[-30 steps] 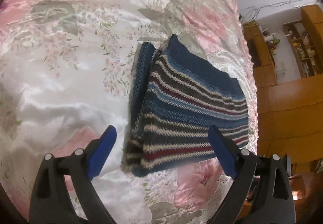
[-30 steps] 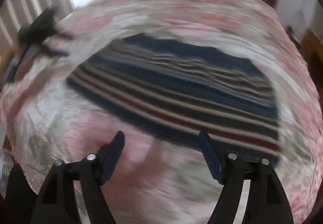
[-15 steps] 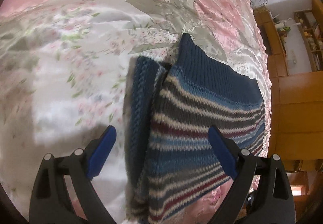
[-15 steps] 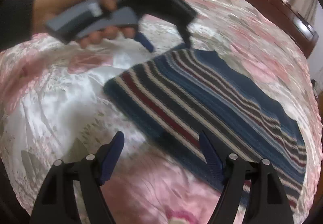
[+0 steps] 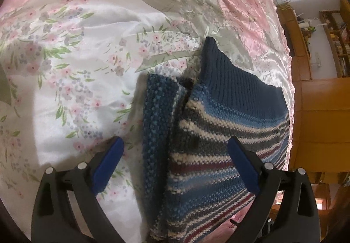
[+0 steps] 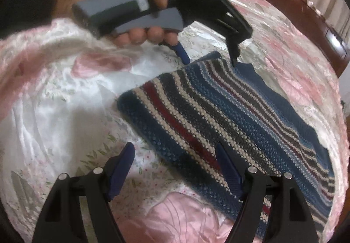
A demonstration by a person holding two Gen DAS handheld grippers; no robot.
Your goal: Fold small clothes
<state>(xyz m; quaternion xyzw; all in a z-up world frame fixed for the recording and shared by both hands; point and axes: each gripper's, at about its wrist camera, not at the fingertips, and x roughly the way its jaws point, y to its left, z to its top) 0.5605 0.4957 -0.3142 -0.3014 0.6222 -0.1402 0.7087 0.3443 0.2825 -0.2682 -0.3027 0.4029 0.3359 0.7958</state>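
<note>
A folded knit sweater (image 5: 218,133) with blue, grey, cream and maroon stripes lies flat on the bed. My left gripper (image 5: 175,144) is open and low over one end of it. Its fingers straddle the folded edge, where a navy ribbed band (image 5: 231,81) shows. In the right wrist view the sweater (image 6: 218,116) runs diagonally. A hand holds the left gripper (image 6: 210,61) at the sweater's far corner, fingertips on either side of it. My right gripper (image 6: 175,147) is open above the near long edge, right finger over the knit, left finger over the bedcover.
A shiny floral pink-and-white bedcover (image 5: 87,46) spreads all around the sweater. A dark wooden headboard (image 6: 284,2) edges the bed at the far right. Orange wooden cabinets (image 5: 317,116) and shelves (image 5: 334,41) stand past the bed's side.
The left gripper has come down and forward, closer to the sweater's end. The right gripper has swung round and come slightly nearer the near edge. Both stayed open.
</note>
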